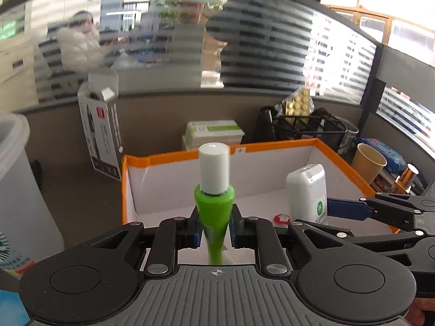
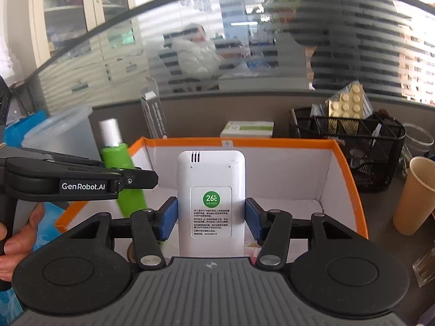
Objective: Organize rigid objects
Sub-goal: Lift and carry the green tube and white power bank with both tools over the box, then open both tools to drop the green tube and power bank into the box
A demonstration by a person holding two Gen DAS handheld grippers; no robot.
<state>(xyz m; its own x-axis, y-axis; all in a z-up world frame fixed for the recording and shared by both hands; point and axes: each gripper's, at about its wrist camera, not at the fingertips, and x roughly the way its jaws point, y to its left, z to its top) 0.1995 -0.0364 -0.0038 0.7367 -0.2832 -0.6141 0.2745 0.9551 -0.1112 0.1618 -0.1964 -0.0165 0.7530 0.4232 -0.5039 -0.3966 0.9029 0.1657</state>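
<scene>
Green plastic with a white cap, the tube (image 1: 214,198) is standing upright between the blue pads of the left claw (image 1: 214,231), which is clenching on its lower body. It is hanging above the near left part of the orange-rimmed box (image 1: 163,156), whose inside walls are white.

The white remote-like device (image 2: 210,203) is sitting in the right claw (image 2: 210,220), which is squeezing it from both sides with the blue pads. The device is upright, and its back with a green round "26c" sticker is facing the right wrist camera. It is being held over the middle of the same box. In the left wrist view the device is appearing to the right of the tube, near it but apart.

A small red and white thing (image 1: 281,218) is lying on the box floor; I cannot tell what it is.

Behind the box on the worktop (image 1: 81,190), a stack of green and white cartons (image 1: 214,131) is lying. A black mesh organizer (image 2: 348,141) with yellow building bricks (image 2: 346,106) is standing to the right, and a brown paper cup (image 2: 413,195) is just beside the box's right wall. A translucent plastic container (image 2: 59,133) is standing to the left.
</scene>
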